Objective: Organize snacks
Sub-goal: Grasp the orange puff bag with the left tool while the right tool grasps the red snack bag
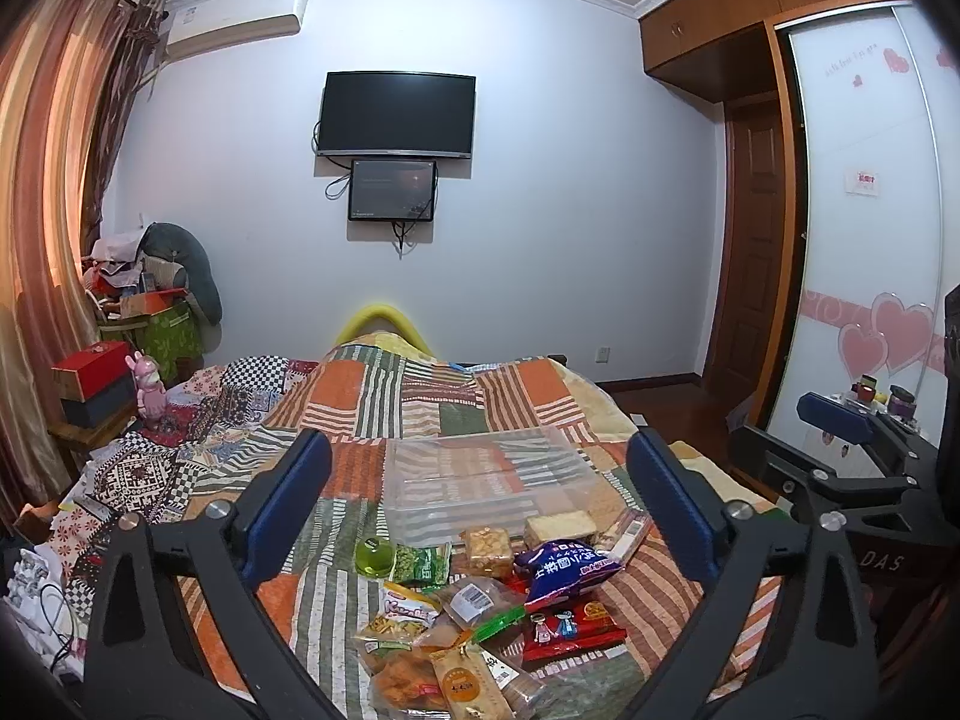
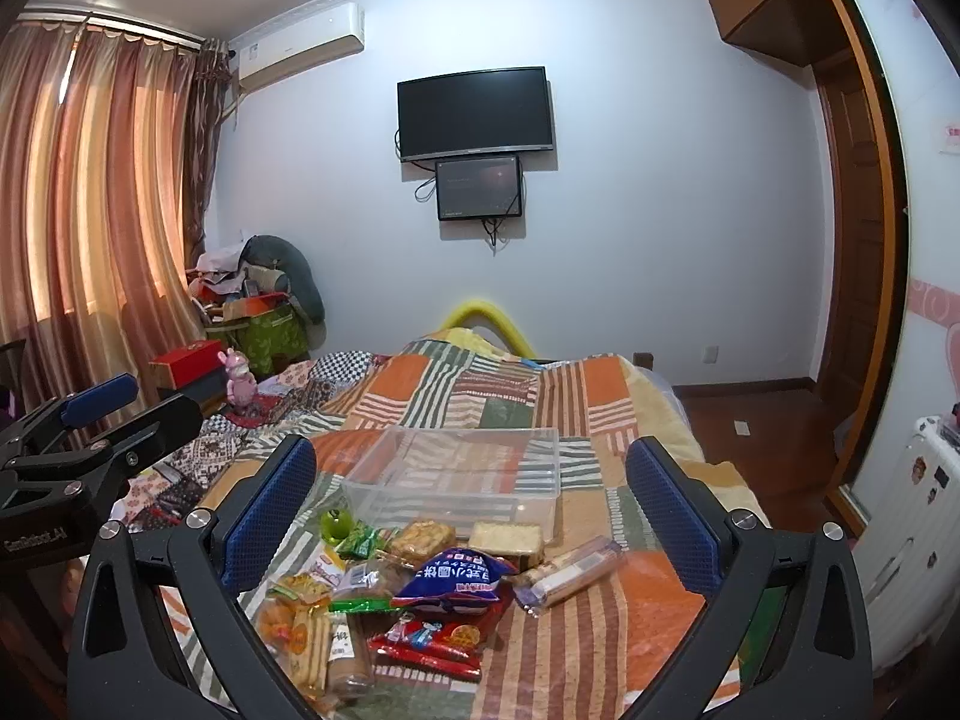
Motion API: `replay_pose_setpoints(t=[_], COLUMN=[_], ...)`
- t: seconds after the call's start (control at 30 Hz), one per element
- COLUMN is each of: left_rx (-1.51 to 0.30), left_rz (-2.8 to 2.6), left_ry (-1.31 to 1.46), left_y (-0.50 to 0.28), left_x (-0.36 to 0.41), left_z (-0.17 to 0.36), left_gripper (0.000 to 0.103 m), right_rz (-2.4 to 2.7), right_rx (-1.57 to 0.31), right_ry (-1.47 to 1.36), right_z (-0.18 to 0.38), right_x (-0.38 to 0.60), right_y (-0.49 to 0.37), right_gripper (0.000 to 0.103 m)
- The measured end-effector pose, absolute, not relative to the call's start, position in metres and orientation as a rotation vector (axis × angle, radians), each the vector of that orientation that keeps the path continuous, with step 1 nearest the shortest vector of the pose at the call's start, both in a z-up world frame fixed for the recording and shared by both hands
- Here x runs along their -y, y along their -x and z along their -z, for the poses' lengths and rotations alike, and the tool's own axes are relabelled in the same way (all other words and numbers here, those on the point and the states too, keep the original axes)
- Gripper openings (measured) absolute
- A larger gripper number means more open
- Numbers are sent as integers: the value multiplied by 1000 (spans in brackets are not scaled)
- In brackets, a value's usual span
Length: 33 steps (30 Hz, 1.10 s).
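Both grippers hung spread wide and empty above the bed, likely poised to choose a first item. Directly beneath and between the fingers of the left gripper [image 1: 480, 504] lay the heaped snacks [image 1: 480, 612], with the clear plastic bin [image 1: 486, 480] just beyond, apparently empty, though its transparency made that uncertain. The right gripper [image 2: 474, 501] framed the same pile, a blue bag [image 2: 456, 579] nearest its centre.
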<state>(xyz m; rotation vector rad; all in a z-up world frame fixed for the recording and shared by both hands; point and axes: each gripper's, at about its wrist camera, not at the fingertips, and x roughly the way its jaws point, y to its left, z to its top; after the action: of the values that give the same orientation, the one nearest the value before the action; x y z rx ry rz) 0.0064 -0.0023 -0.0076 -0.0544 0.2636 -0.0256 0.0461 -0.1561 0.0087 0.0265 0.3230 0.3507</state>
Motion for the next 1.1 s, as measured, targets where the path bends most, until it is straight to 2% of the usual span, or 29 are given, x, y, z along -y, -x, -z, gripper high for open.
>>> replay_pose_setpoints(t=[0.13, 0.37, 0.5, 0.7, 1.1], left_rx=[-283, -346, -393, -522, -809], left_rz=[32, 40, 38, 29, 63], left_ry=[58, 73, 51, 23, 67], left_y=[-10, -26, -38, -61, -96], left_x=[1, -13, -28, -54, -84], left_z=[10, 20, 30, 63, 150], left_gripper=[89, 77, 72, 70, 70], right_rz=[-360, -387, -402, -419, -426], right_rx=[-335, -397, -445, -544, -804], right_ry=[-23, -28, -25, -19, -2], right_z=[-7, 3, 11, 33, 92], right_x=[156, 157, 156, 153, 149], right_y=[-49, -58, -66, -79, -105], right_gripper=[96, 77, 64, 54, 52])
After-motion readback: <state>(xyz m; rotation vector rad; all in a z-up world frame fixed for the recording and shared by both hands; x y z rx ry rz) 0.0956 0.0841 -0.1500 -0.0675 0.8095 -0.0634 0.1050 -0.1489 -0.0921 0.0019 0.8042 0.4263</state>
